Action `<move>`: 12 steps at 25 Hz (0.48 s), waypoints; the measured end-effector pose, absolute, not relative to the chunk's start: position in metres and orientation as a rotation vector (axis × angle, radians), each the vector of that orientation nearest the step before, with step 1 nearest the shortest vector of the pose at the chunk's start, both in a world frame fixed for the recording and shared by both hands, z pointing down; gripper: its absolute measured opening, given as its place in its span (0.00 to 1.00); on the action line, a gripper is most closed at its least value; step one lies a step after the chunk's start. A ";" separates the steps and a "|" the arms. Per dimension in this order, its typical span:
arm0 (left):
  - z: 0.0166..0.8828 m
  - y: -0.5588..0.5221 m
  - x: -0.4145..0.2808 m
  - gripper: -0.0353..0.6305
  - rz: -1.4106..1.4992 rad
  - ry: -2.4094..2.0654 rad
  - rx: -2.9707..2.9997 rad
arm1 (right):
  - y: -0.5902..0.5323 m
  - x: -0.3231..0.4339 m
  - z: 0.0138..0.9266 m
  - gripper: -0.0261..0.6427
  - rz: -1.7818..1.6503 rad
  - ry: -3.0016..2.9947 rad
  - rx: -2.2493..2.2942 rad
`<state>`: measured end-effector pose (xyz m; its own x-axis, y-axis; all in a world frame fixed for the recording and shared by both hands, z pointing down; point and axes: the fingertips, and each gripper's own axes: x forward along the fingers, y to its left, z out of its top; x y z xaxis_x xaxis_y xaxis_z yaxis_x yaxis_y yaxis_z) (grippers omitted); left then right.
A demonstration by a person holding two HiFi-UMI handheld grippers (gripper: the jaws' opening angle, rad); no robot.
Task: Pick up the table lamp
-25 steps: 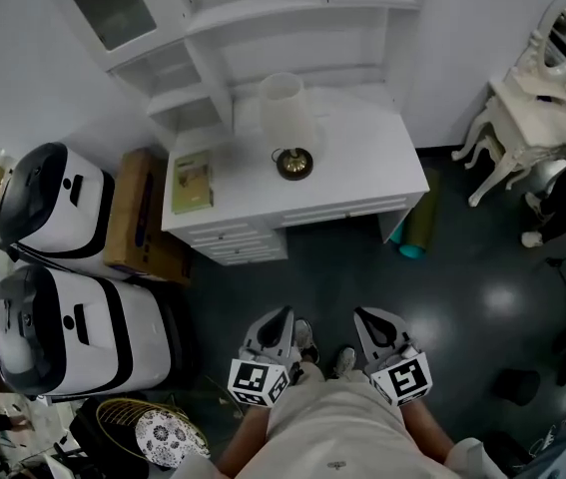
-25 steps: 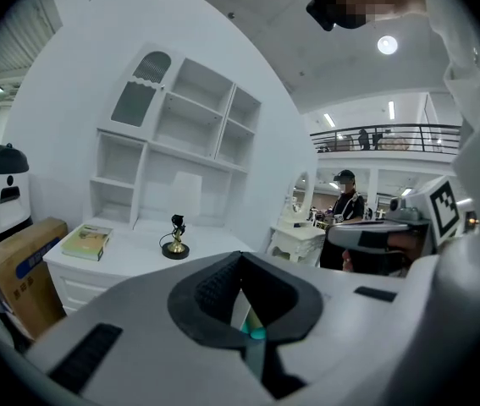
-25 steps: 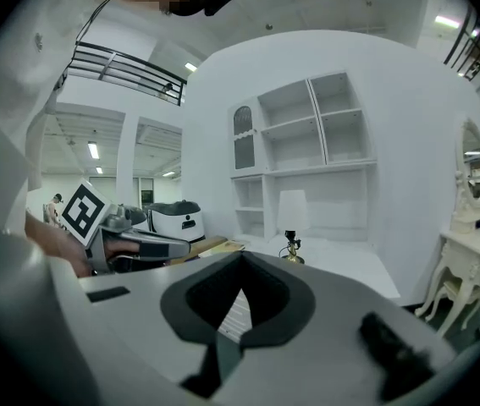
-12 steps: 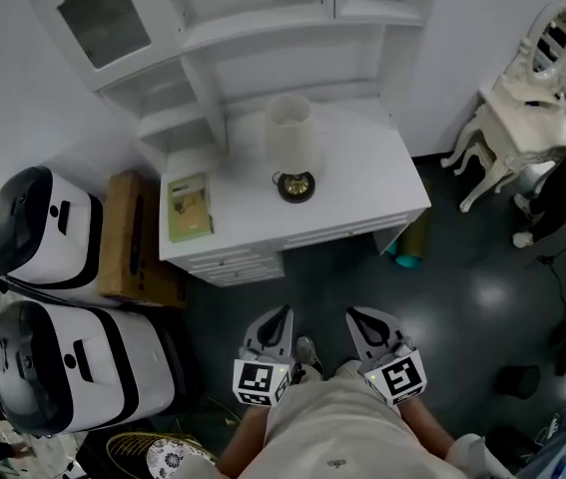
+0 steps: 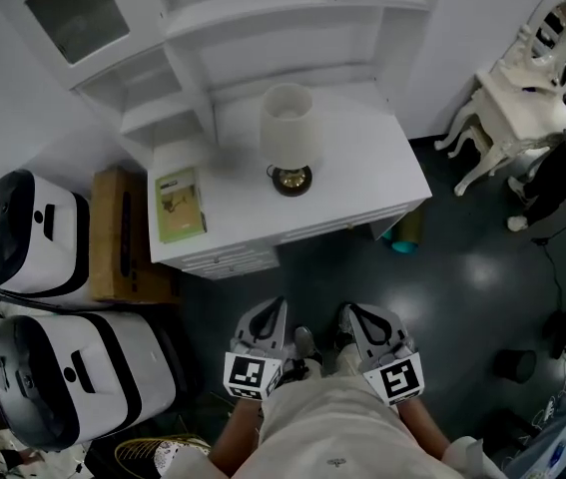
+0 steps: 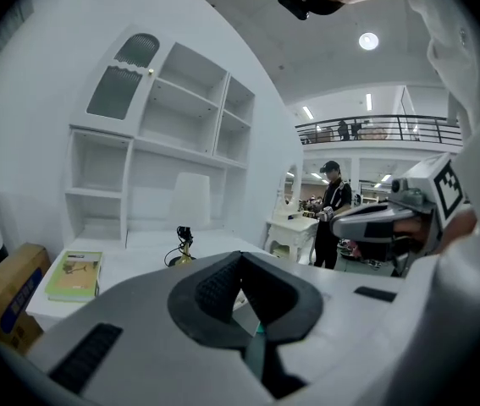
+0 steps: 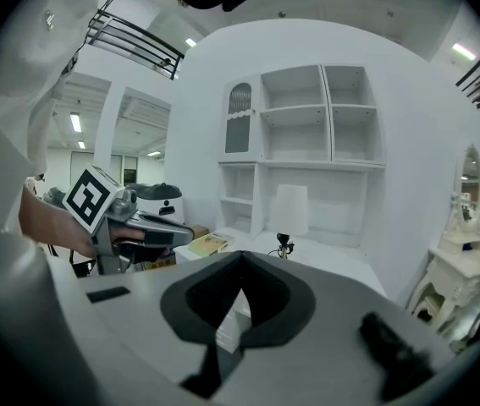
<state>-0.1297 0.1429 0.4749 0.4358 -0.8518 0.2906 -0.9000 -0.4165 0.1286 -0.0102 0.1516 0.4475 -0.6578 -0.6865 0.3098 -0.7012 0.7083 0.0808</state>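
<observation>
The table lamp (image 5: pixel 287 133) has a white shade and a dark round foot, and stands upright in the middle of the white desk (image 5: pixel 372 168). It also shows far ahead in the left gripper view, lamp (image 6: pixel 187 208), and in the right gripper view, lamp (image 7: pixel 289 211). My left gripper (image 5: pixel 270 319) and right gripper (image 5: pixel 360 319) are side by side close to my body, over the dark floor, well short of the desk's front edge. Both are shut with nothing between the jaws, seen in the left gripper (image 6: pixel 241 259) and right gripper (image 7: pixel 241 259) views.
A green book (image 5: pixel 179 205) lies on the desk's left end. A cardboard box (image 5: pixel 118 236) and two white-and-black machines (image 5: pixel 23 233) stand left of the desk. A white shelf unit (image 5: pixel 253 28) rises behind it, a white dressing table (image 5: pixel 517 98) stands at right, and a teal roll (image 5: pixel 405 231) leans under the desk.
The desk and lamp have drawn nearer and lower in the head view. Both grippers stay shut and side by side in front of my body.
</observation>
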 end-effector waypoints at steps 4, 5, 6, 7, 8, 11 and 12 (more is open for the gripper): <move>0.476 0.125 -0.120 0.07 0.272 -1.506 2.443 | 0.132 -0.004 0.449 0.06 0.074 -2.610 1.096; 0.474 0.121 -0.117 0.07 0.271 -1.510 2.445 | 0.126 -0.003 0.448 0.06 0.079 -2.618 1.099; 0.471 0.117 -0.116 0.07 0.264 -1.517 2.443 | 0.120 -0.002 0.446 0.06 0.085 -2.629 1.101; 0.469 0.114 -0.114 0.07 0.254 -1.525 2.439 | 0.115 -0.001 0.445 0.06 0.090 -2.640 1.100; 0.467 0.110 -0.113 0.07 0.247 -1.531 2.434 | 0.109 -0.001 0.443 0.06 0.089 -2.649 1.094; 0.467 0.097 -0.100 0.07 0.280 -1.522 2.441 | 0.092 0.003 0.440 0.06 0.050 -2.664 1.051; 0.467 0.093 -0.094 0.07 0.299 -1.519 2.446 | 0.087 0.005 0.439 0.06 0.043 -2.670 1.038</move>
<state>-0.0940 0.0927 0.4668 0.4370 -0.8480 0.2999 -0.8984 -0.4277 0.0997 0.0050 0.0867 0.4387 -0.7044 -0.6583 0.2655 -0.6664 0.7421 0.0718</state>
